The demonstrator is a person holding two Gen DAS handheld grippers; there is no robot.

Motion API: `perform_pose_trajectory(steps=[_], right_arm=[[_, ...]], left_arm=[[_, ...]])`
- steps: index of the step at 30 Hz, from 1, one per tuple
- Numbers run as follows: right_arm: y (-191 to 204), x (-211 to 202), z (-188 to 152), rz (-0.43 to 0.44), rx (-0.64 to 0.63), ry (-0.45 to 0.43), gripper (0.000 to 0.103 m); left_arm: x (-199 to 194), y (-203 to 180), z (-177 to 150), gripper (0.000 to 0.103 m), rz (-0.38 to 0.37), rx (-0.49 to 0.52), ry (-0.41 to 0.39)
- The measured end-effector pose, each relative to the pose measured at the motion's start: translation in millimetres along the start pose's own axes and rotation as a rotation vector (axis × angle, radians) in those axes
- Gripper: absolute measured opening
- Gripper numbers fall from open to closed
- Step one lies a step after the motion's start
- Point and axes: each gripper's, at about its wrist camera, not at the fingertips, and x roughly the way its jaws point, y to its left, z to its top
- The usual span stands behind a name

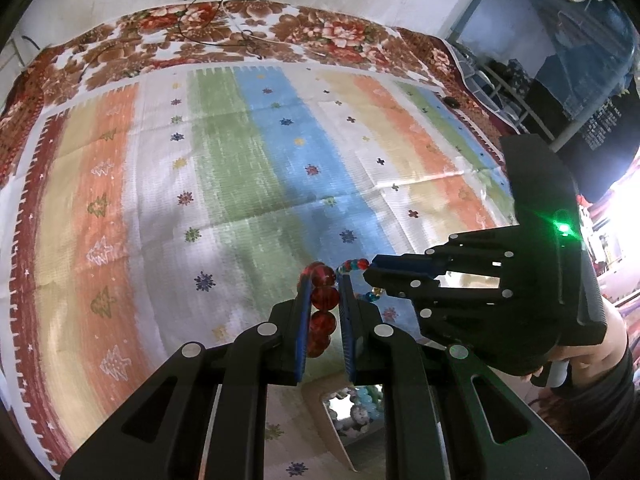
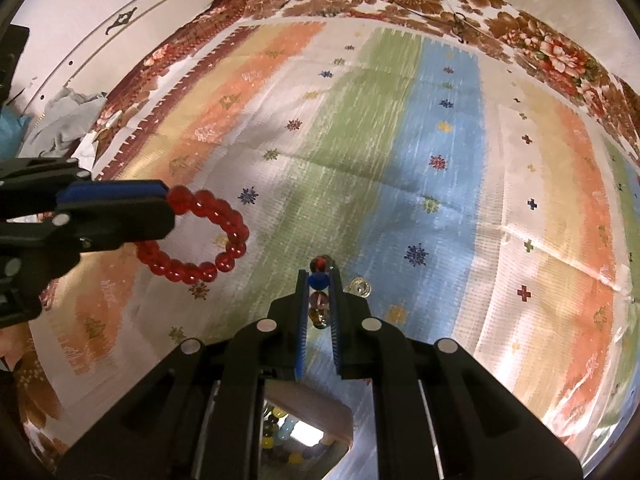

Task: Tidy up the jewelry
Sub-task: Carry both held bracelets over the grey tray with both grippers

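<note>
1. Closest to you, right below both tools, sits the open tan box of mixed beads [image 2: 304, 428], pastel and dark pieces already piled inside; that looks like where both bracelets are headed.
2. Your left gripper [image 1: 325, 280] has its blue-padded fingers [image 1: 305, 320] clamped on the bracelet of large red glass beads [image 1: 323, 298], and in the right wrist view most of the ring hangs free beyond the tips, clear of the cloth.
3. Your right gripper [image 2: 320, 280] is pinched tight on the thin bracelet of small multicoloured beads [image 2: 319, 296], with its little silver charm [image 2: 360, 287] poking out beside one finger.
4. The two tools are just beside each other, tips nearly meeting, so a careless swing could knock one bracelet loose.
5. The red beads are round and slick; a grip on only a few could let the ring roll out.
6. Release too early and either piece lands on the striped, glossy tablecloth [image 1: 256, 152] instead of the box.
7. Farther off, the cloth's floral brown border [image 1: 280, 28] carries a loose black wire [image 1: 224, 28], well away.
</note>
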Motion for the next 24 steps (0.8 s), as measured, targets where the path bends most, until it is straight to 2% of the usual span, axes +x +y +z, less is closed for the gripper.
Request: perform_pose_trajectory(steps=[14, 24], right_arm=[[13, -43, -27, 0.04, 0.001, -0.084, 0.011], [23, -58, -51, 0.045, -0.004, -0.106, 0.011]], left_arm=[[-24, -25, -26, 0.013, -0.032, 0.015, -0.046], [-38, -42, -47, 0.013, -0.063, 0.033, -0.073]])
